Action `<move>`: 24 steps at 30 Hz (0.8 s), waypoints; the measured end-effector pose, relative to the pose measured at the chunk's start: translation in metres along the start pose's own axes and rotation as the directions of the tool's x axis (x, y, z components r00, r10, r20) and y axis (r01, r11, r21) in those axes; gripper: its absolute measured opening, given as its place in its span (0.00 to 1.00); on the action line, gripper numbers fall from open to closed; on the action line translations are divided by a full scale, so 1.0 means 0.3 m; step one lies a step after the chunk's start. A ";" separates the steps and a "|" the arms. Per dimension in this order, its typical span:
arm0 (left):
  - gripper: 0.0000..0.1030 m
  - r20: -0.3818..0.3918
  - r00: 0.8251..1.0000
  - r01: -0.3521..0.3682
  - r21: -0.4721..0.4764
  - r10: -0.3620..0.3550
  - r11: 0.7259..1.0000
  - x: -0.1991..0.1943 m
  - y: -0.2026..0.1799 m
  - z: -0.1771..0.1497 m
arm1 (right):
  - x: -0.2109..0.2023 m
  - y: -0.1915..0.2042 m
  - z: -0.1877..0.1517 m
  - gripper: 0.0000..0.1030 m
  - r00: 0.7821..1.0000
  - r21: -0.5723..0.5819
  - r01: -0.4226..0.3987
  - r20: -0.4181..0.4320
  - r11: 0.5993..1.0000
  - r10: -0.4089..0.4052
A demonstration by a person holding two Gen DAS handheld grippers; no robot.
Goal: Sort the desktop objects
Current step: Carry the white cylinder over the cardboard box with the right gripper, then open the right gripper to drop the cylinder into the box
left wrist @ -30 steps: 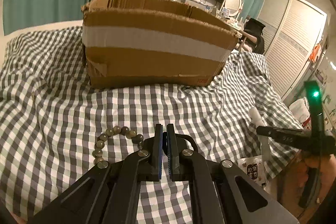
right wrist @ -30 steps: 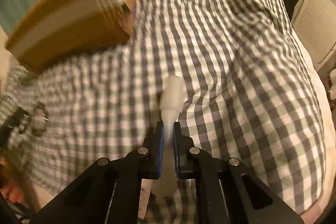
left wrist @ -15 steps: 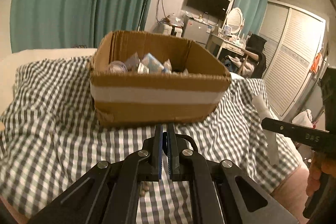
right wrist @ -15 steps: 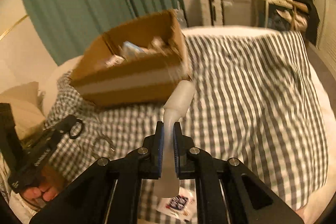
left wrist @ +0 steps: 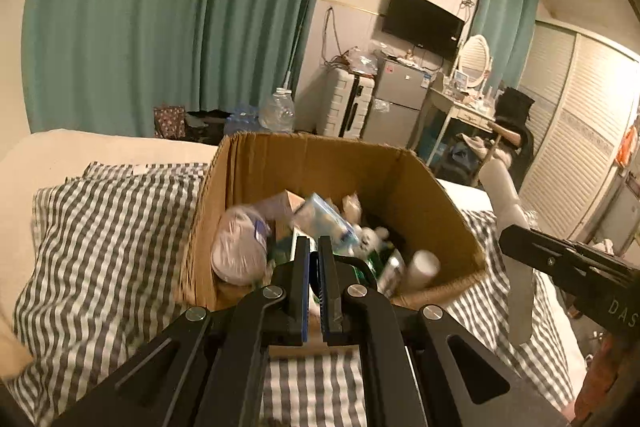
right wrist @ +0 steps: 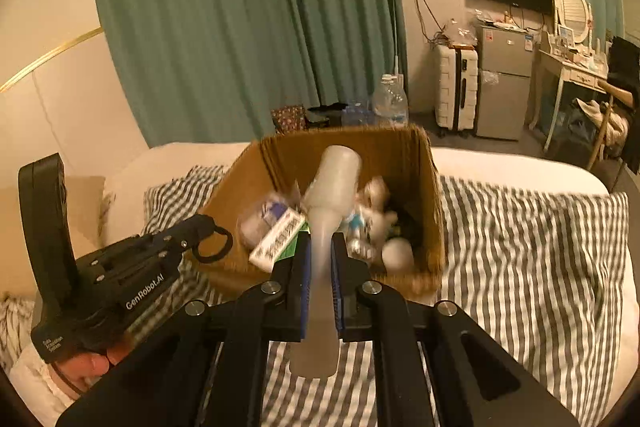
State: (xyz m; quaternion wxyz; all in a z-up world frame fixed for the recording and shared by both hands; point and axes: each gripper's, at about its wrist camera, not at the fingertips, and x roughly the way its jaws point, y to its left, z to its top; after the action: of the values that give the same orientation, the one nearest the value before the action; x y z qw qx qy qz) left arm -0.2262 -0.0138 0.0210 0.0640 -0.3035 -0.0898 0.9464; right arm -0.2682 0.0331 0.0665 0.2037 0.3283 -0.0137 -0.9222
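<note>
Right gripper (right wrist: 320, 247): jaws clamped on whitish plastic tube (right wrist: 326, 219), raised toward cardboard box (right wrist: 434, 187), likely for dropping in | Left gripper (left wrist: 314, 255): jaws pinched together, contents unclear, near box rim | Box: on checked bedcover (right wrist: 520, 227), part-filled.

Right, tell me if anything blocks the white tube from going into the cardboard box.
Nothing visible does. The right tool is shut on the white tube, which hangs over the near rim of the open-topped cardboard box. The box already holds items, but space remains above them. The left tool sits off to the side.
</note>
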 end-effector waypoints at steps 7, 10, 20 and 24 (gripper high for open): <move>0.04 -0.016 0.999 -0.037 0.029 0.037 0.999 0.142 0.025 0.034 | 0.165 -0.077 0.062 0.13 1.000 0.016 0.004 -0.012 1.000 -0.004; 0.07 -0.028 0.999 -0.046 0.020 0.047 0.999 0.186 0.044 0.039 | 0.205 -0.120 0.059 0.19 1.000 0.051 0.008 -0.020 0.999 -0.007; 0.91 -0.014 0.995 -0.101 -0.122 0.100 0.987 0.102 0.113 0.026 | 0.108 -0.167 0.036 0.51 0.999 0.122 0.026 0.019 0.992 -0.029; 0.91 -0.006 0.997 -0.081 -0.119 0.081 0.990 0.008 0.090 0.012 | -0.021 -0.130 0.013 0.52 0.998 0.110 0.043 0.031 0.993 -0.047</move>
State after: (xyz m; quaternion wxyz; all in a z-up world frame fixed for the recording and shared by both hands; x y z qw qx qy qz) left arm -0.2320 -0.0403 0.0170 0.0075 -0.3107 -0.1337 0.9410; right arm -0.2806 0.0708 0.0671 0.1643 0.3235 -0.0599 -0.9299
